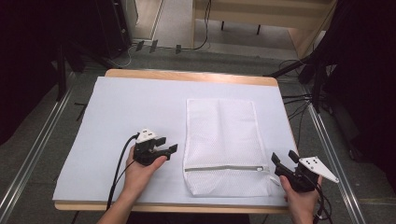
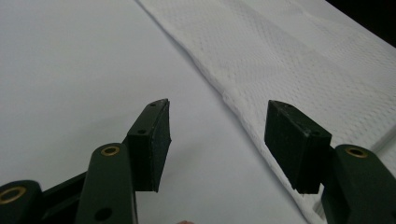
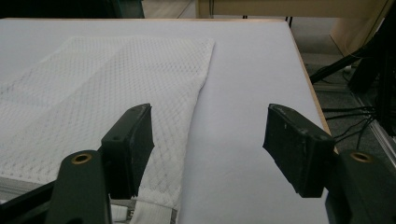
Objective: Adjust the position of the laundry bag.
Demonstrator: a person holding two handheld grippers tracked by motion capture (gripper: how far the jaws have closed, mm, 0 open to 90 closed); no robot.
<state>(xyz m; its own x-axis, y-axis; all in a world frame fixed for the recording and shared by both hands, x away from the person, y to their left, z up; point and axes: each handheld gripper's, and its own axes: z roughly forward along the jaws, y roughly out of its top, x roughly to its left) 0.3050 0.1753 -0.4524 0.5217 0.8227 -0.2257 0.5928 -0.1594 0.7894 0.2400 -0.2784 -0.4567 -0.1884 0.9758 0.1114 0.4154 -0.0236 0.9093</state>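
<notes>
Mesh laundry bag (image 1: 220,144), white, flat on the white table cover (image 1: 121,112), right of centre. Long axis running from the near edge toward the far edge, tilted only slightly. Zipper (image 1: 224,168) across the near end, crosswise to that axis, pull at the right; closed plain end pointing away toward the far edge. In the left gripper view (image 2: 299,60), long side edge slanting from upper left down to lower right; in the right gripper view (image 3: 107,84), far corners toward the top, near right corner close under the jaws.

Left gripper (image 1: 167,144), held in the left hand (image 1: 140,170), just beside the bag's left side edge, pointing right at it. Jaws parted about halfway, nothing between the pads, only bare cover and the bag's edge below (image 2: 217,140).

Right gripper (image 1: 285,157), held in the right hand (image 1: 299,198), near the bag's near right corner, pointing up and left. Jaws well apart, gripping nothing; left jaw above the mesh, right jaw above bare cover (image 3: 210,140).

Wooden table (image 1: 187,74) rim showing at far and near edges. Grey floor around, metal rails (image 1: 32,149) at both sides, cables (image 1: 299,105) at the right, pale wooden furniture (image 1: 261,14) beyond, dark surroundings at left and right.
</notes>
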